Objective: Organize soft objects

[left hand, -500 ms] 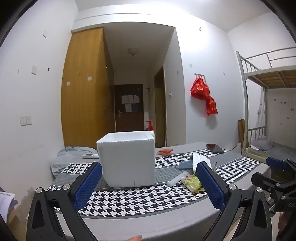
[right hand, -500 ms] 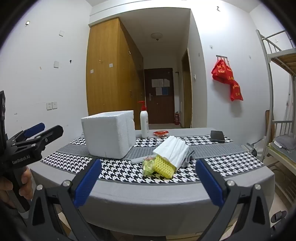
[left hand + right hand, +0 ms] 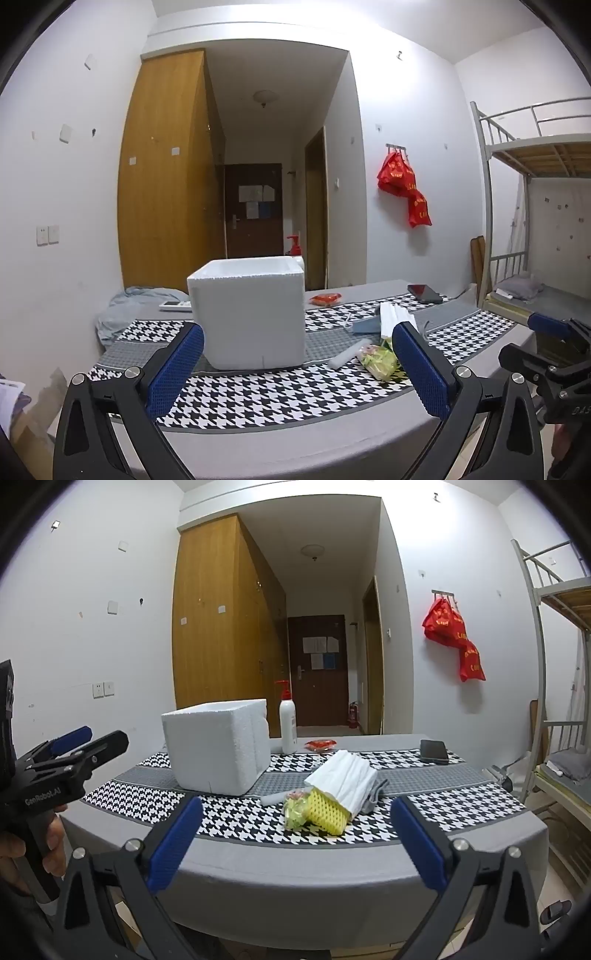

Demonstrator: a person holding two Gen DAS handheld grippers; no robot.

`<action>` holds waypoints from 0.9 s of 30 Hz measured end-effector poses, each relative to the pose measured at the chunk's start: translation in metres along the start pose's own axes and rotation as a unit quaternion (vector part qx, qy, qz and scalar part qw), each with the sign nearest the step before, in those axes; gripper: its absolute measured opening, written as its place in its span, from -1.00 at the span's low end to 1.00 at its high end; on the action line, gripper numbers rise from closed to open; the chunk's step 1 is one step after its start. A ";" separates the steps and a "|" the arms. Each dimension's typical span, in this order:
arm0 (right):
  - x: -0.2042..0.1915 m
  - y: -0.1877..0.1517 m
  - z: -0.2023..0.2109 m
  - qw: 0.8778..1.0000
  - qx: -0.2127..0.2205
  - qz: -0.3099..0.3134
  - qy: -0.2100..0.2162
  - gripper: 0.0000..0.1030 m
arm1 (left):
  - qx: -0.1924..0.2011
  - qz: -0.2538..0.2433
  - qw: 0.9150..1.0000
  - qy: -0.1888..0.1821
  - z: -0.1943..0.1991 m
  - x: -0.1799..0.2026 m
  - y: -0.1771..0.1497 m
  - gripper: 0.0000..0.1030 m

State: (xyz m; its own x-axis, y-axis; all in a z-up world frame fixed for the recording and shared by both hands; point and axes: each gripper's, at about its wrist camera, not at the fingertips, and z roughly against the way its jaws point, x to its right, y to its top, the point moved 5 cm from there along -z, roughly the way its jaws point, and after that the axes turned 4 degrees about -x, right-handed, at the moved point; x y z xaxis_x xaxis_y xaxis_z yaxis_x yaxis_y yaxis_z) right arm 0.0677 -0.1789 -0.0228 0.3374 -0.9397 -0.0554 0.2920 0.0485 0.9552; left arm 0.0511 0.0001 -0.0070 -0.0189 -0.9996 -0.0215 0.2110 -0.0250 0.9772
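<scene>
Both grippers spread wide and empty before a cloth-covered table of soft things.

The left gripper, its blue-padded jaws fully apart, holds nothing and hangs short of the table's near edge, facing the white foam box; the right gripper is likewise wide open and empty at the near edge; the grey table with its black-and-white houndstooth cloth carries the foam box toward the left side; right of the box, near the middle, lie the soft things in a heap: a yellow foam net sleeve, a folded white foam sheet resting over it, a crumpled green wrapper touching the sleeve, and a small white foam roll just beside; a white pump bottle stands toward the far edge.
</scene>
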 end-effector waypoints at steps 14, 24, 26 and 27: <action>0.001 -0.002 -0.005 1.000 0.000 0.003 -0.001 0.99 | -0.006 0.015 1.000 0.007 -0.004 -0.005 -0.002 0.98; 0.001 -0.002 -0.006 1.000 -0.003 0.006 -0.001 0.99 | -0.010 0.020 1.000 -0.001 -0.005 -0.006 -0.003 0.98; 0.001 -0.002 -0.006 1.000 -0.003 0.006 -0.001 0.99 | -0.010 0.018 1.000 -0.001 -0.005 -0.006 -0.002 0.98; 0.001 -0.002 -0.006 1.000 -0.002 0.006 -0.001 0.99 | -0.009 0.017 1.000 -0.001 -0.005 -0.006 -0.002 0.98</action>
State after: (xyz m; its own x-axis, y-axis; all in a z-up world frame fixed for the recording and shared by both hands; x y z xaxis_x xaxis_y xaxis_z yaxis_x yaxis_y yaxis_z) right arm 0.0723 -0.1776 -0.0264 0.3398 -0.9395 -0.0428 0.2919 0.0621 0.9544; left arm 0.0556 0.0060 -0.0102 -0.0133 -0.9998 0.0129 0.2300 0.0095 0.9732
